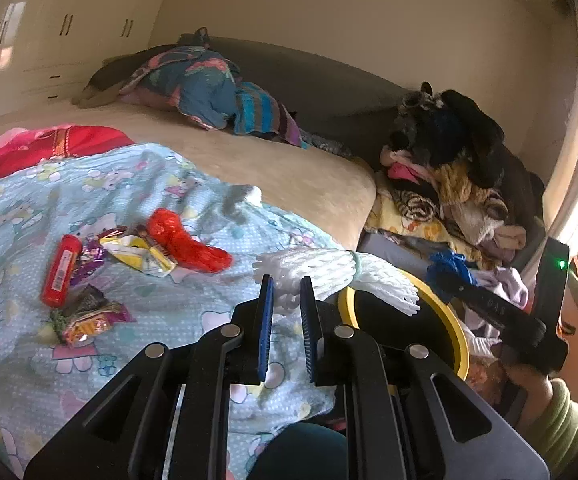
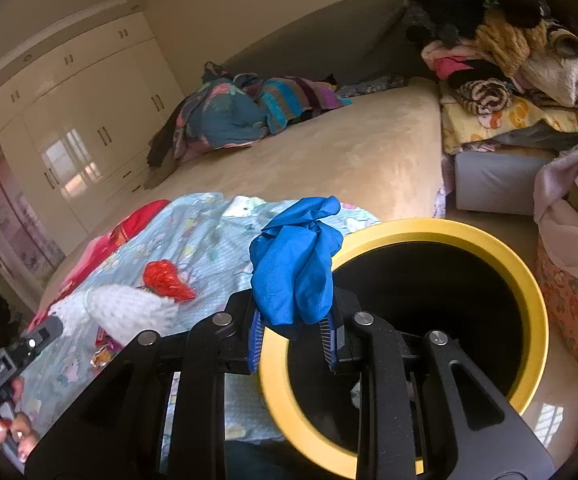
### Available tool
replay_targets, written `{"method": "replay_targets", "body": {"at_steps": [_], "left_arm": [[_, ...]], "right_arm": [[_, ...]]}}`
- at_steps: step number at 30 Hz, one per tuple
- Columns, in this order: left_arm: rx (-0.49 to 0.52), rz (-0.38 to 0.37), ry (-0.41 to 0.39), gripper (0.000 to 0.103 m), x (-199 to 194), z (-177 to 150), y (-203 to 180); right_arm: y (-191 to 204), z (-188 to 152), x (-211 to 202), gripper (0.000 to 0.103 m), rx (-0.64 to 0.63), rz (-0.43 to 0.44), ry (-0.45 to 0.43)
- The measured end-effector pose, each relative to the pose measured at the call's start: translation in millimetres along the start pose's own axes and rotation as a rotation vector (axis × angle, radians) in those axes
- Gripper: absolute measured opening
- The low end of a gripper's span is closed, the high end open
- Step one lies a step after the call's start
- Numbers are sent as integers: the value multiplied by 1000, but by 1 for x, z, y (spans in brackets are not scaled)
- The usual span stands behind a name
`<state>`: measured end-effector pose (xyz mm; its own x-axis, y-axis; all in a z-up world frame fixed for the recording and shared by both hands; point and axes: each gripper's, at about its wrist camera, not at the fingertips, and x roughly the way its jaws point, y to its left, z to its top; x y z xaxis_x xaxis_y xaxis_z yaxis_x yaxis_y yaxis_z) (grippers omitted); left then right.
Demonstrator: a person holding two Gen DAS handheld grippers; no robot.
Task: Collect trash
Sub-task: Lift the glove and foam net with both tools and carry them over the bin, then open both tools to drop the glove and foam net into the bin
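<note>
My left gripper is shut on one end of a white foam net, which hangs across the near rim of a yellow-rimmed black bin. My right gripper is shut on a crumpled blue glove, just over the left rim of the bin. In the left wrist view, that glove shows beyond the bin. On the pale blue blanket lie a red tube, a red plastic bag and several crumpled wrappers. The right wrist view shows the foam net and red bag at lower left.
A beige mattress carries a heap of coloured bedding at its far end. Piled clothes stand right of the bed, with a patterned fabric basket beside the bin. White wardrobes line the left wall.
</note>
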<state>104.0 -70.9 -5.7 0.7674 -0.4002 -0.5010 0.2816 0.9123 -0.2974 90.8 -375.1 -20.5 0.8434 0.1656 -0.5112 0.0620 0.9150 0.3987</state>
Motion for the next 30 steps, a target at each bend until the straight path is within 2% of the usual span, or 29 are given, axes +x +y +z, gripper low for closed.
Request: {"method": "replay_targets", "body": {"at_steps": [14, 30], "left_arm": [[107, -31, 57, 13, 26, -11, -47], [221, -55, 157, 13, 68, -38, -98]], "right_arm": [[-41, 8, 1, 19, 63, -53, 0], [-78, 3, 11, 21, 126, -101, 45]]}}
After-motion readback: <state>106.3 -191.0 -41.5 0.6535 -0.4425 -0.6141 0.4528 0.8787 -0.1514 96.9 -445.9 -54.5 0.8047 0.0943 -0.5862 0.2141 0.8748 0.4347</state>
